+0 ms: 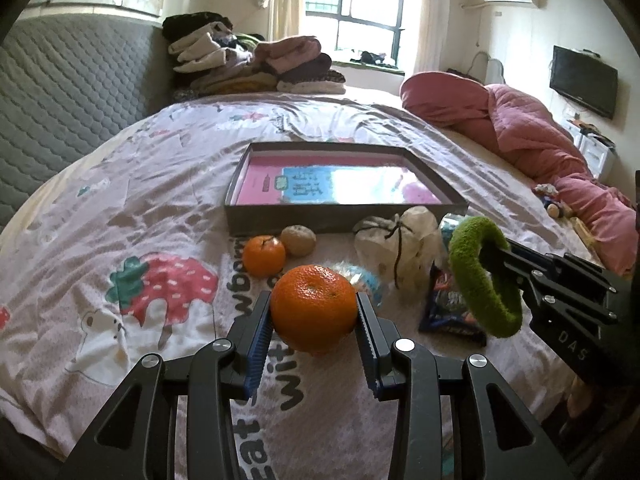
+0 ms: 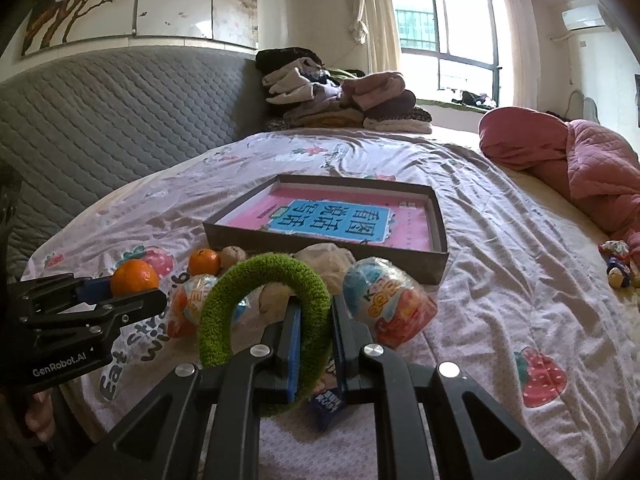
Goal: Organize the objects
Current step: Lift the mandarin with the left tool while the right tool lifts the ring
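My left gripper [image 1: 315, 312] is shut on a large orange [image 1: 314, 307] and holds it above the bedsheet; it also shows in the right wrist view [image 2: 134, 278]. My right gripper [image 2: 316, 320] is shut on a green fuzzy ring [image 2: 264, 320], seen from the left wrist view [image 1: 480, 276] at the right. A shallow grey box [image 1: 280, 220] with a pink book [image 2: 340, 220] inside lies ahead. In front of it lie a small orange [image 1: 264, 255], a walnut [image 1: 298, 240], a white pouch [image 1: 396, 248], wrapped toy eggs [image 2: 386, 300] and a blue snack packet [image 1: 444, 308].
All of this lies on a bed with a strawberry-print sheet [image 1: 160, 280]. A grey quilted headboard [image 1: 72, 92] stands at the left. Folded clothes [image 1: 256, 64] are stacked at the far end. A pink quilt [image 1: 532, 132] and small toys [image 2: 618, 264] lie at the right.
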Tool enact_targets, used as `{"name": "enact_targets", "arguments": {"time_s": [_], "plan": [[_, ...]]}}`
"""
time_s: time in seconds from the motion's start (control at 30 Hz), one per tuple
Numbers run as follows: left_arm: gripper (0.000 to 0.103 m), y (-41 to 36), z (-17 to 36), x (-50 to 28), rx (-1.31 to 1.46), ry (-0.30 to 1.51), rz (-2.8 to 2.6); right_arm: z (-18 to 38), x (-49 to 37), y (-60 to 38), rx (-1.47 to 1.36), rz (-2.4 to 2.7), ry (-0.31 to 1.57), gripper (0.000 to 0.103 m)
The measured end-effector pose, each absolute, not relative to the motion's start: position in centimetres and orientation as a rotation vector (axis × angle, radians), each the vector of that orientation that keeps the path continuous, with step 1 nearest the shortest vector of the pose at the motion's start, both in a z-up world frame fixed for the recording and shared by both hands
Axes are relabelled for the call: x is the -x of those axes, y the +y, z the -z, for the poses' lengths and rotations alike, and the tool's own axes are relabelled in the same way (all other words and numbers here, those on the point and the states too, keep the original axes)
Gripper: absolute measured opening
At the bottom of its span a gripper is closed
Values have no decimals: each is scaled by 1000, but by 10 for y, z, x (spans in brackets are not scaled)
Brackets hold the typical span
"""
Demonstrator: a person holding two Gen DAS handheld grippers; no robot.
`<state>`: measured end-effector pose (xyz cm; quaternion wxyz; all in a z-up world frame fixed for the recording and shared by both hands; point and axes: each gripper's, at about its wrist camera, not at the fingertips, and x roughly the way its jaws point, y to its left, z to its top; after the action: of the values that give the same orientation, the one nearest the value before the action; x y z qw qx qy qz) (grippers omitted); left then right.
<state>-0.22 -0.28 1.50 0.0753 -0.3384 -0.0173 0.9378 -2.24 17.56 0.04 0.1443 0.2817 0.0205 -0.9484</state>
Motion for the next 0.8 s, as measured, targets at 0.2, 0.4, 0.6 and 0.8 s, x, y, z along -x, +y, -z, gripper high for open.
{"name": "enact_targets", "arguments": {"time_s": [0.2,0.4,0.6,0.8], "plan": [[40,3,-28,12,969,-51,-2818,-5,27,181,-813,2746,35,14],[40,8,-34,25,954,-47,-2807,-13,37,187,-806,2758,18,14],[40,8,-39,37,957,-62,-2798,-17,46,197,-826,2775,-25,14],[40,7,-50,50,929,-68,-2806,-26,53,197,-787,2788,1,14]]}}
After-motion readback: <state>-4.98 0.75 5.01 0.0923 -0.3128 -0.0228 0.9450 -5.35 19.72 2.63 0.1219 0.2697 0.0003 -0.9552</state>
